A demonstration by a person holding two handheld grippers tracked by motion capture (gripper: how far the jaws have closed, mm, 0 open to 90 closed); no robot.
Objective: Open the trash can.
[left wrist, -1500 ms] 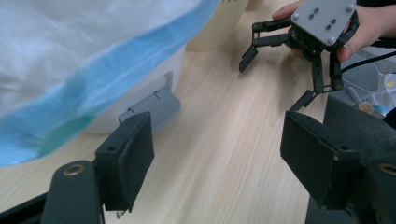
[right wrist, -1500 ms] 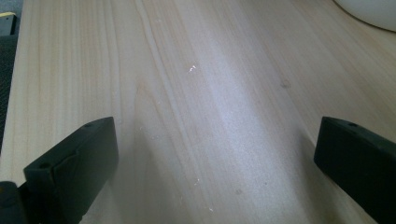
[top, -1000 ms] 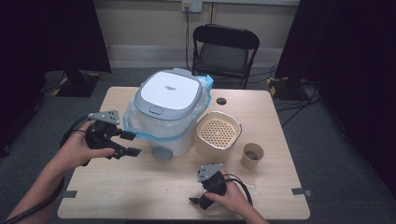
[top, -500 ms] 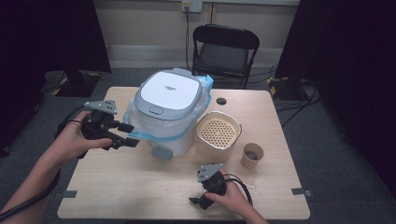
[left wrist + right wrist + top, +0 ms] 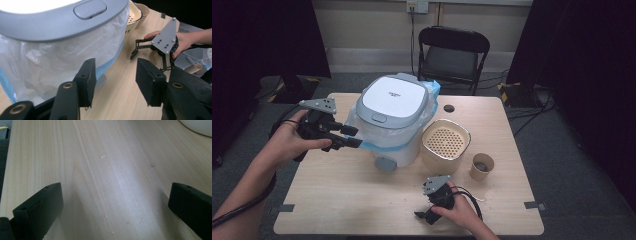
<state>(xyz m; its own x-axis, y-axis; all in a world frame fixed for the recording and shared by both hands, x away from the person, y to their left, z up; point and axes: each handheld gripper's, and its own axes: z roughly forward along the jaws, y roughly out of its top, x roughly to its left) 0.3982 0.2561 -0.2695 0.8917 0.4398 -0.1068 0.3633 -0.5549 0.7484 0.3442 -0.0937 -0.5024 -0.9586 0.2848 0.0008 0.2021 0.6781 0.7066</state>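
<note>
Rice cooker (image 5: 393, 117), white with a grey lid and wrapped in a clear plastic bag (image 5: 62, 57), stands just ahead of the left tool (image 5: 352, 137), whose jaws have just been closing with nothing between them, pads apart beside the bag. Right tool (image 5: 424, 216) rests nearer the table's front edge, jaws wide and released over bare wood. Beyond it sit a perforated beige basket (image 5: 445, 142) and a paper cup (image 5: 482, 166). Pale wooden table (image 5: 362, 200) stands on grey carpet; a black folding chair (image 5: 454, 52) waits behind, dark curtains at both sides.
</note>
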